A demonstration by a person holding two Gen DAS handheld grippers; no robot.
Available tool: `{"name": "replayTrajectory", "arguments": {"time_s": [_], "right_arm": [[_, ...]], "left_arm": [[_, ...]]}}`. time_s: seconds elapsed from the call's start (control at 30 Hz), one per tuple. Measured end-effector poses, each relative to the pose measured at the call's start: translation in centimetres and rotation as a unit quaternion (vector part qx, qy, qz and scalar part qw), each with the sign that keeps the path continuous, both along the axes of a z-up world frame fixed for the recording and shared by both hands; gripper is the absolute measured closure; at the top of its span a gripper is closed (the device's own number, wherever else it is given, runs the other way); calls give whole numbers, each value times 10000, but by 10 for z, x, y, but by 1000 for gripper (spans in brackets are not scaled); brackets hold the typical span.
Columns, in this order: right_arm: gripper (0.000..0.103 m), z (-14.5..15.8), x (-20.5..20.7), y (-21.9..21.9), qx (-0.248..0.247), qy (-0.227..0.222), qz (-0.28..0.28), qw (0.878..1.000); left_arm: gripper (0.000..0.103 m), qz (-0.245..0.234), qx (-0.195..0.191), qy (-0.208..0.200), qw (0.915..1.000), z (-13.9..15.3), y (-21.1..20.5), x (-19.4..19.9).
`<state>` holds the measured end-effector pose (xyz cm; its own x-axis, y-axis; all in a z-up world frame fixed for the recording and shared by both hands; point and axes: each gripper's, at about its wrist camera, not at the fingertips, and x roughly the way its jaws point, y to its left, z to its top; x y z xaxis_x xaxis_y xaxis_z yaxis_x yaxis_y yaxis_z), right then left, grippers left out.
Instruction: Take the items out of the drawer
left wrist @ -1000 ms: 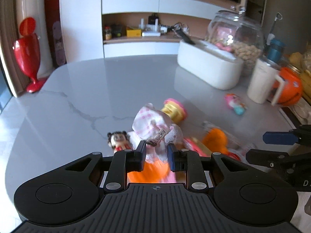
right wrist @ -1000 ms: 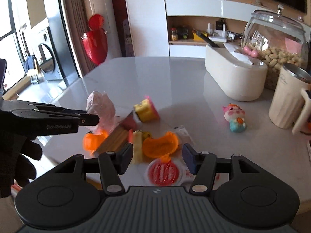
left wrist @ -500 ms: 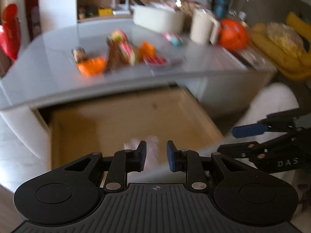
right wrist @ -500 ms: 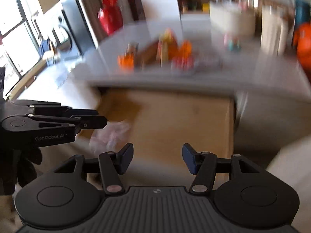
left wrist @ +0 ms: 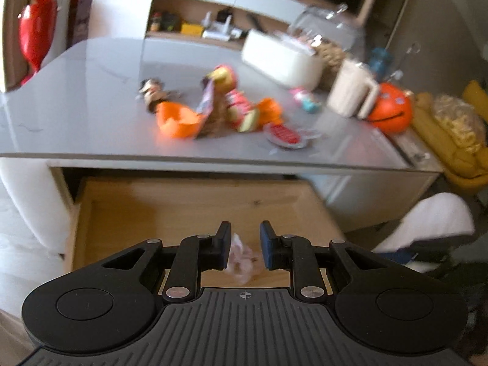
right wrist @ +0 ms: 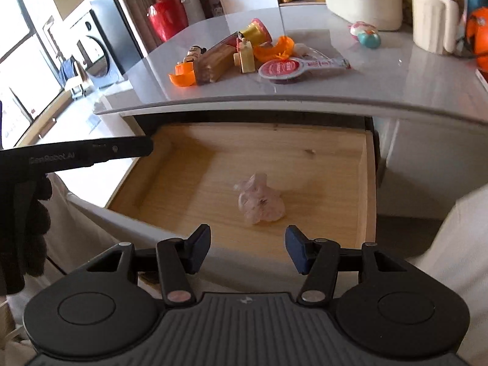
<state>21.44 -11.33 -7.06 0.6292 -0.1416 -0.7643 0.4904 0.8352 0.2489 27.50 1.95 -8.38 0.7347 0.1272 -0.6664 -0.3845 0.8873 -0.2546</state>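
In the open drawer (right wrist: 363, 183), pink crumpled bag (right wrist: 260, 202) loose mid-floor, both claws parted and empty, left gripper (left wrist: 244, 245) above it, right gripper (right wrist: 247, 251) short; risk: soft film slipping a shallow pinch

Both wrist views: above open drawer (left wrist: 170, 210) (right wrist: 274, 164), facing table (left wrist: 76, 116) (right wrist: 381, 73); left nearer; both shared.

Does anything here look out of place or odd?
One thing: a crumpled pink plastic bag lies alone on the floor of the open drawer, while the other toys sit in a heap on the table.
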Motion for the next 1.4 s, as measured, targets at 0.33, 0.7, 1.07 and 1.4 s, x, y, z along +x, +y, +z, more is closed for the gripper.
{"name": "replayTrajectory", "arguments": {"time_s": [0.33,0.7,1.07,1.4], "right_arm": [[47,-30,117,-41,-170,1288,852,9879],[48,-118,199,-48,521,2592,1548,9519],[94,-100,189,-38,159,2510,1965,9477],[94,82,161,-56,-633,302,1455,9869]], "left_arm": [[80,-254,-108,1084,9937,-38,43,45],[80,-190,-247,1346,9904,-77,53,38],[80,113,-647,1319,9891,-81,71,28],[80,285,-881,897,9917,-70,83,18]]}}
